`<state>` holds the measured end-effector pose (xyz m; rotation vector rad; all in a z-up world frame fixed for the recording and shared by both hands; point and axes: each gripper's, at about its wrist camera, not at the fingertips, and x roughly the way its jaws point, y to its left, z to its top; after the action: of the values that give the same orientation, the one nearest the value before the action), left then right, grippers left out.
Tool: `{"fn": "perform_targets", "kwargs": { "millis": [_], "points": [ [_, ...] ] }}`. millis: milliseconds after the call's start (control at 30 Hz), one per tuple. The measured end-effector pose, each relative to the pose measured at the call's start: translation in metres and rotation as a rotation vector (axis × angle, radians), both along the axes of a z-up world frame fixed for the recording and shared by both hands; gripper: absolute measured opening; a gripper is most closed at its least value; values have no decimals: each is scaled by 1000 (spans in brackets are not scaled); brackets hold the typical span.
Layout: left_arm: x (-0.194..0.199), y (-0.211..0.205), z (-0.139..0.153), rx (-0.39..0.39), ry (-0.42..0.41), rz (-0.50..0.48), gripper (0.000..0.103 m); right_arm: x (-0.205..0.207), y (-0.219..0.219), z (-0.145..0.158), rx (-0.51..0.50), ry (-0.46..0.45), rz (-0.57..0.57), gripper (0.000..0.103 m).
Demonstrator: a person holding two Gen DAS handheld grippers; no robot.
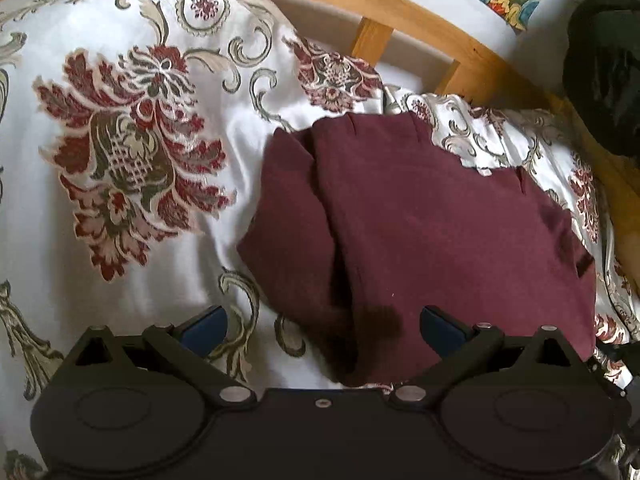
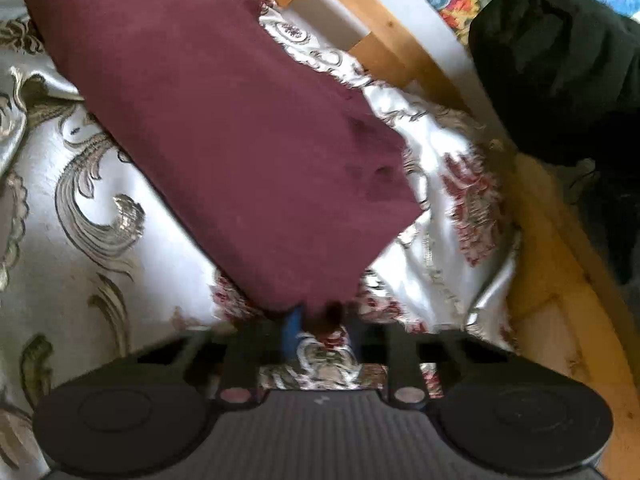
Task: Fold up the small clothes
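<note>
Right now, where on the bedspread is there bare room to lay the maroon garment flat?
The widest free patch is the floral bedspread left of the maroon garment, running to the wooden frame. To the garment's right it is crowded: only a narrow, rumpled strip before the frame, with a black bundle beyond it.

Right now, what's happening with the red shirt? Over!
Left gripper open, over maroon garment. Right gripper shut on its corner. Black garment beside, not blocking.
</note>
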<state>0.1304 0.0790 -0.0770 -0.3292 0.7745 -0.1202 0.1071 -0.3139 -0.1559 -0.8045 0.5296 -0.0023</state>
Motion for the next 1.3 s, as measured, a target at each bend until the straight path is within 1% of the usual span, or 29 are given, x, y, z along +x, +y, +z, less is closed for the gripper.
{"fn": "perform_targets", "kwargs": {
  "millis": [67,133,200,233,300,367,467,533,567,600,667,700,733,800,833,867,967,1000,1033,1100,1167,1300],
  "points": [
    [0,2,-1,-6,3,7,102,0,-2,3,51,-19,-42,9],
    [1,5,-1,-12,0,16,102,-3,-8,12,163,-57,-98,8],
    [2,6,-1,-18,2,22,102,-8,-17,27,333,-87,-157,7],
    [2,7,-2,-20,5,22,102,-11,-22,35,455,-104,-195,7],
    [3,6,-3,-21,13,19,102,-12,-35,43,642,-97,-272,7],
    [4,6,-5,-21,21,15,102,-9,-48,41,795,-73,-352,7],
    [4,7,-5,-25,22,13,102,-8,-63,34,935,-42,-438,7],
    [4,8,-5,-30,21,17,102,-7,-71,31,998,-24,-473,7],
    [4,8,-6,-31,23,18,102,-7,-72,29,1013,-18,-482,7],
    [4,8,-6,-31,25,19,102,-8,-70,27,1000,-22,-478,7],
    [5,8,-8,-29,34,18,102,-10,-64,28,947,-31,-454,11],
    [6,8,-9,-28,40,16,102,-11,-62,28,933,-32,-451,11],
    [6,7,-10,-29,43,15,102,-12,-61,28,915,-34,-452,15],
    [6,7,-12,-42,45,8,102,-17,-59,27,891,-40,-457,27],
    [7,8,-13,-54,43,3,102,-20,-58,28,886,-42,-462,44],
    [7,8,-13,-70,39,-3,102,-22,-58,28,886,-46,-470,57],
    [7,8,-14,-118,23,-18,102,-26,-59,31,883,-77,-501,70],
    [6,7,-14,-126,17,-21,102,-26,-59,31,878,-81,-508,72],
    [7,7,-15,-133,9,-26,102,-26,-59,32,866,-89,-517,78],
    [9,6,-15,-132,-7,-31,102,-25,-57,35,846,-113,-524,84],
    [11,7,-14,-120,-31,-21,102,-26,-54,39,831,-150,-520,92],
    [18,14,-12,-122,-79,-3,102,-23,-48,45,784,-225,-509,102]
  ]
}}
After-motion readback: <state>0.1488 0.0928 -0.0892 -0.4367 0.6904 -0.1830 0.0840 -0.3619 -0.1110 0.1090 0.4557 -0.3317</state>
